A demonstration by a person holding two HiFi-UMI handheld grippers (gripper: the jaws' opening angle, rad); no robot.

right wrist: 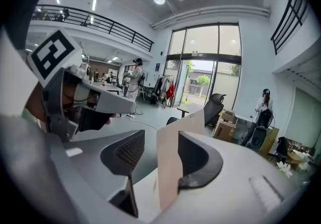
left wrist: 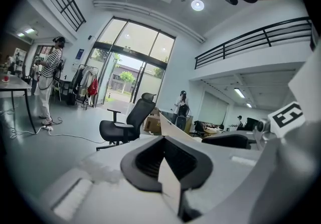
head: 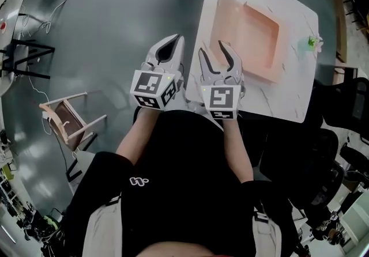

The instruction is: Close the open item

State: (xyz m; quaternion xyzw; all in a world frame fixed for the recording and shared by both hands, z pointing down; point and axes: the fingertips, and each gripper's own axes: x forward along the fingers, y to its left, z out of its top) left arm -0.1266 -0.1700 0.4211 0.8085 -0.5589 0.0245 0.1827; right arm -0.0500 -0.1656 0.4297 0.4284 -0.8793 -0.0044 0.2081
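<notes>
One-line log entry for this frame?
left gripper: shut, beside table | right gripper: open, upright flap between jaws, not clamped | pink box: open

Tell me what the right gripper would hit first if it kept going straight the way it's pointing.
Most likely the upright lid of the pale pink cardboard box: its edge stands between the right gripper's open jaws. Whether a pad touches it is unclear.
</notes>
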